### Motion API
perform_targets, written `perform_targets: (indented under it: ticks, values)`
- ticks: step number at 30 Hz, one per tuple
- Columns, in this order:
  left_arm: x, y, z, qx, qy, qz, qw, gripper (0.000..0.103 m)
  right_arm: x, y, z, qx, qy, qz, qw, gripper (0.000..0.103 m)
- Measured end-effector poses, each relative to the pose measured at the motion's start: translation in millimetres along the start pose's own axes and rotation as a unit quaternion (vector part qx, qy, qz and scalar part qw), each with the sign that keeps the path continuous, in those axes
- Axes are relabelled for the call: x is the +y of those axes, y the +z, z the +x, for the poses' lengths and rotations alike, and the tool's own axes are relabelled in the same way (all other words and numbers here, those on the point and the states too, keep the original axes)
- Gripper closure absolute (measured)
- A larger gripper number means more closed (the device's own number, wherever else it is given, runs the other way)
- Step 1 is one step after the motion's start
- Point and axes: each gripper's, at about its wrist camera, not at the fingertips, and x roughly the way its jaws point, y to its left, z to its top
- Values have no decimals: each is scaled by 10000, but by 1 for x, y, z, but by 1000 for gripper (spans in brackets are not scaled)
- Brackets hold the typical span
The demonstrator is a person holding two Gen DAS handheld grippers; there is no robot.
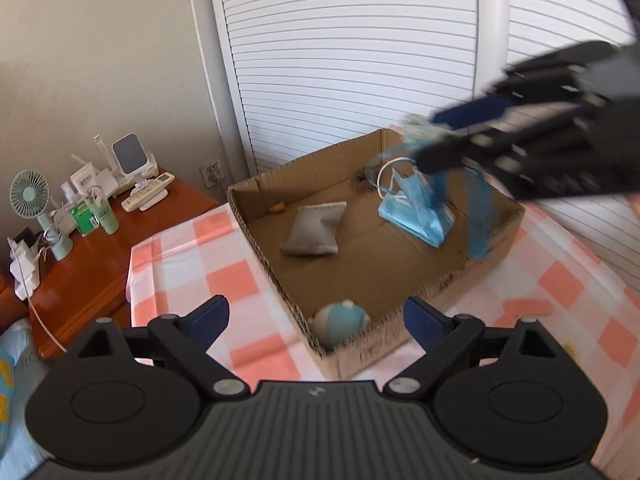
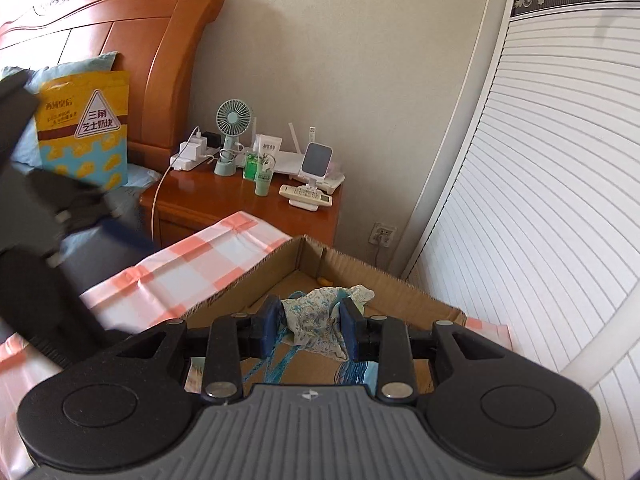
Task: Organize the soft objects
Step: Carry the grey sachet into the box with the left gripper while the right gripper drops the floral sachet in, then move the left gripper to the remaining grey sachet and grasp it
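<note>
A cardboard box (image 1: 256, 236) sits on the pink checked cloth. Inside lie a grey bean bag (image 1: 314, 230), a blue face mask (image 1: 416, 212) and a blue-and-white plush ball (image 1: 340, 320) at the near corner. My left gripper (image 1: 316, 318) is open and empty just above the box's near corner. My right gripper (image 2: 308, 324) is shut on a floral cloth pouch (image 2: 316, 320) with blue ribbons hanging from it, held over the box (image 2: 400, 284). In the left wrist view the right gripper (image 1: 424, 140) is blurred above the box's far side, ribbons (image 1: 480, 216) dangling.
A wooden nightstand (image 1: 92, 264) left of the table holds a small fan (image 1: 30, 196), bottles, chargers and a remote. White louvred doors (image 1: 360, 60) stand behind the box. The bed with a yellow snack bag (image 2: 84, 128) is at the left in the right wrist view.
</note>
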Motion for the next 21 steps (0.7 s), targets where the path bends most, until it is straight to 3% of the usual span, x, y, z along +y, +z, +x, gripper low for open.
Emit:
perform_targets:
  ticks: [3, 7, 21]
  values:
    - [-3, -16, -16, -81, -4, -113, 9999, 4, -2, 13, 15, -8, -63, 95, 9999, 19]
    - [-11, -33, -33, -181, 3, -120, 9998, 3, -3, 12, 21, 14, -46, 349, 9994, 4]
    - [-57, -60, -62, -344, -125, -74, 9993, 3, 13, -43, -27, 129, -200, 841, 9962, 0]
